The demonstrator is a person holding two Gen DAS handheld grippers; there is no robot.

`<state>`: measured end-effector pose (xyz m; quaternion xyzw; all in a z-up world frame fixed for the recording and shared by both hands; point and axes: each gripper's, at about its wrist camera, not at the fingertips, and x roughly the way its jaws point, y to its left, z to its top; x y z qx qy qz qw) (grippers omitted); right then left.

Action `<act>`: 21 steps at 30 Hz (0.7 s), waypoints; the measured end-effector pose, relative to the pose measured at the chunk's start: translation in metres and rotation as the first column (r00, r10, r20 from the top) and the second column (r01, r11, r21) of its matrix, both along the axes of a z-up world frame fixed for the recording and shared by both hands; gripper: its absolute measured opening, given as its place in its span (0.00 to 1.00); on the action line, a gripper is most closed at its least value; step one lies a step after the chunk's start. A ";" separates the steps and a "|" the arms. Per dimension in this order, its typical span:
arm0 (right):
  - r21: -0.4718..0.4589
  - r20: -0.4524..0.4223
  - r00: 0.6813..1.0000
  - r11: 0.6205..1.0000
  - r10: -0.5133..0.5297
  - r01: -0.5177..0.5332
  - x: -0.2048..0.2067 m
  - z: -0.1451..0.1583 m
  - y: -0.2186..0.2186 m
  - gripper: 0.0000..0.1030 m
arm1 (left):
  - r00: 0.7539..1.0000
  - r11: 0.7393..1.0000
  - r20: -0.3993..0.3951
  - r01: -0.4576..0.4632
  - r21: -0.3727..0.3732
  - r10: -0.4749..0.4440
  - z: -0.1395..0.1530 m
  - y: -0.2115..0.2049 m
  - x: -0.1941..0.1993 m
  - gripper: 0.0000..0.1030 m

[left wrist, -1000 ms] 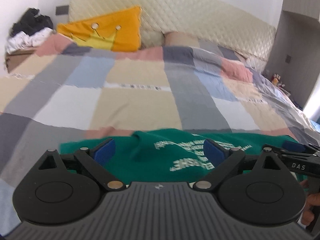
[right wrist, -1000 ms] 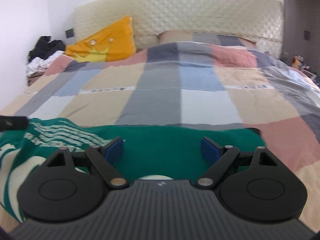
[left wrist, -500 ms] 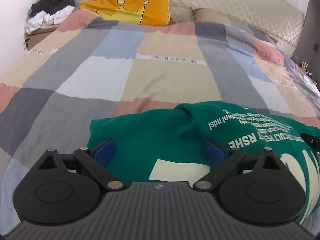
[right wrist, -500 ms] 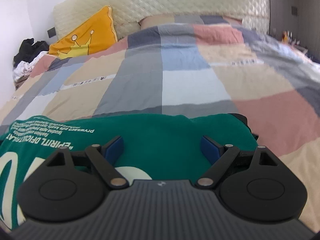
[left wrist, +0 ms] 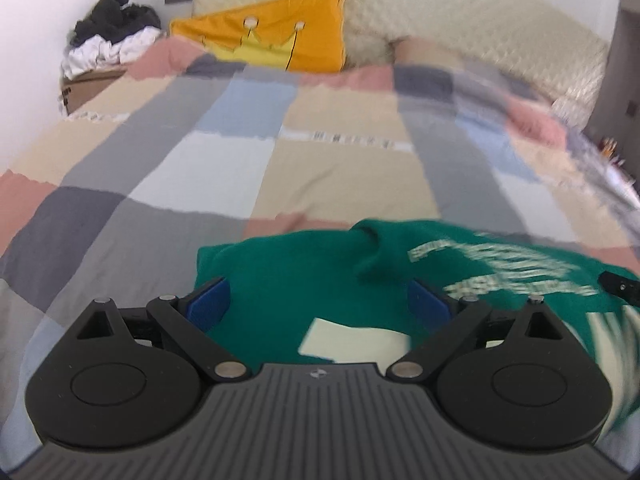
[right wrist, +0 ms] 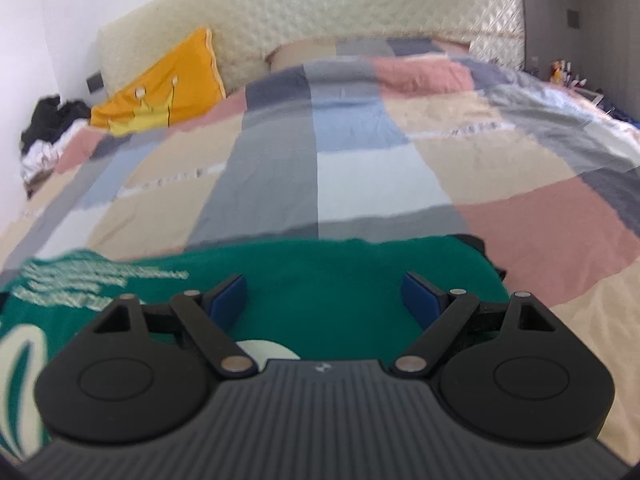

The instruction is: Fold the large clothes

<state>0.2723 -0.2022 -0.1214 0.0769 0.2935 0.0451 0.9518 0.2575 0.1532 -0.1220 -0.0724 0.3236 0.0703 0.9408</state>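
Note:
A green sweatshirt (left wrist: 304, 276) with pale printed lettering lies on the bed near its front edge; it also shows in the right wrist view (right wrist: 320, 272). My left gripper (left wrist: 320, 300) is open and empty, just above the garment's left part, where a fold bunches up. A pale patch (left wrist: 352, 340) shows between its fingers. My right gripper (right wrist: 322, 300) is open and empty over the garment's right part. The tip of the right gripper (left wrist: 620, 286) shows at the right edge of the left wrist view.
A patchwork quilt (left wrist: 340, 168) covers the bed. An orange crown cushion (left wrist: 276, 44) leans on the quilted headboard (right wrist: 320, 20). A pile of dark and white clothes (left wrist: 108, 40) sits on a stand at the far left. Small items (right wrist: 564, 72) stand at the far right.
Both grippers stayed open. Both views shifted and tilted over the sweatshirt, from a higher look down a second ago; the garment's top edge now lies flatter on the quilt.

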 end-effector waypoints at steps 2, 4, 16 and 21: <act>0.035 0.036 0.999 0.999 -0.012 0.011 -0.015 0.013 -0.003 0.83 | 1.000 1.000 0.029 0.002 0.011 -0.002 0.011 -0.007 -0.016 0.95; 0.060 0.066 0.997 0.998 -0.037 0.033 -0.033 0.024 -0.006 0.83 | 0.999 1.000 0.051 0.016 0.008 -0.016 0.022 -0.014 -0.032 0.95; 0.231 0.065 0.998 0.973 0.007 -0.022 -0.129 0.038 0.003 0.83 | 0.991 0.991 0.111 0.080 -0.111 -0.067 0.033 -0.063 -0.127 0.95; 0.456 -0.095 0.994 0.890 0.055 -0.006 -0.137 0.011 -0.003 0.83 | 0.992 0.976 0.100 0.092 -0.196 -0.073 0.020 -0.075 -0.148 0.95</act>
